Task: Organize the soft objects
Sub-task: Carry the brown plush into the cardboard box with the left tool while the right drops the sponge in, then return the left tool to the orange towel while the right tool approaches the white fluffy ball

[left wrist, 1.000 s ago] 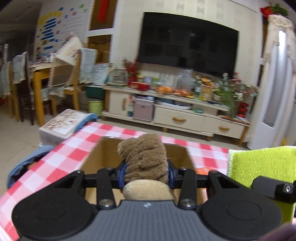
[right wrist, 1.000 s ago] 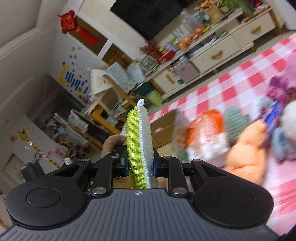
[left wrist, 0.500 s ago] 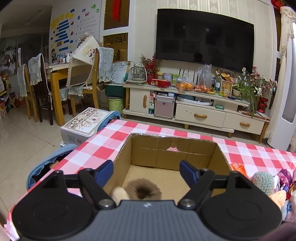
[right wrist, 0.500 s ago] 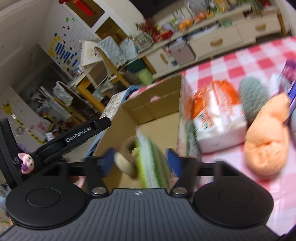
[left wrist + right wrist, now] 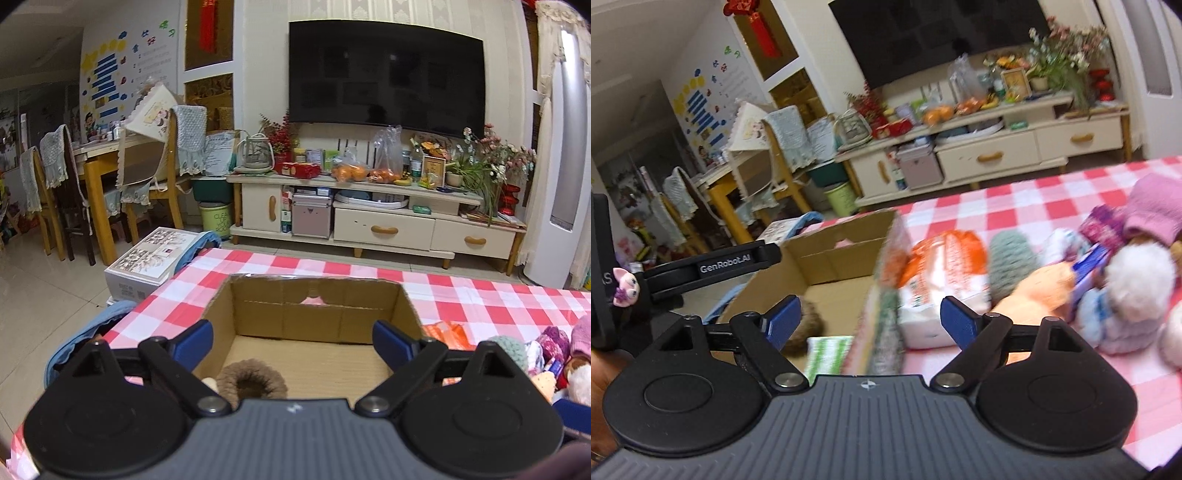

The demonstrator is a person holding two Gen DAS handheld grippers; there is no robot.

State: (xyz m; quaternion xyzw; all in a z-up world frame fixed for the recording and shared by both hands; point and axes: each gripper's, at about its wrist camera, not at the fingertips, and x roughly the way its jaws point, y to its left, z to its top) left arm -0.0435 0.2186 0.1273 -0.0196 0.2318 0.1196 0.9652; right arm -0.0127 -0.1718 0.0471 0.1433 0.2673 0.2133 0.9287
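Red-checked tablecloth (image 5: 480, 295), cardboard box (image 5: 314, 317), tiled floor (image 5: 44, 295), wall television (image 5: 386, 74)

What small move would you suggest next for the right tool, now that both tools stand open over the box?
Probably swing the right tool toward the orange plush. Its jaws have just opened with nothing between them; the green cloth and brown plush lie in the cardboard box, while soft things remain on the checked table.
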